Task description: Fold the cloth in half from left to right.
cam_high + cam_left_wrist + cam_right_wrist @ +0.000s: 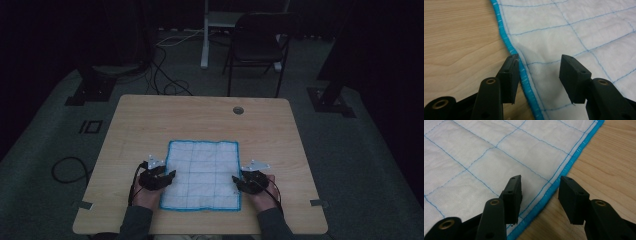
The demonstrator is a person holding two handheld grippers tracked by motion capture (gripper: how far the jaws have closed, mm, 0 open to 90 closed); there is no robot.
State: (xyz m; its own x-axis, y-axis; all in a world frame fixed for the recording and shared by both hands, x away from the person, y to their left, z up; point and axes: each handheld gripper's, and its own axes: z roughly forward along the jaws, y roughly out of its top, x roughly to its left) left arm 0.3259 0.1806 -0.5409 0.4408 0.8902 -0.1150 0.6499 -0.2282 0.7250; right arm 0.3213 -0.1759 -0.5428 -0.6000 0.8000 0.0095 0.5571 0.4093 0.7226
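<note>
A white quilted cloth (pixel 202 175) with thin blue grid lines and a bright blue hem lies flat on the wooden table (pixel 150 115). My left gripper (pixel 168 176) sits at the cloth's left edge, near its front corner. In the left gripper view this gripper (pixel 540 76) is open, its jaws straddling the blue hem (pixel 510 45) without pressing it. My right gripper (pixel 236 184) rests at the cloth's right edge. Seen in the right gripper view, it (pixel 540 197) is open too, one jaw over the cloth (pixel 486 157) and one over bare wood, the hem (pixel 564 171) between them.
A round cable hole (pixel 238 110) sits near the table's far edge. Beyond the table stand a dark folding chair (pixel 257 45) and a white post (pixel 205 35). Cables (pixel 67 167) lie on the floor at the left.
</note>
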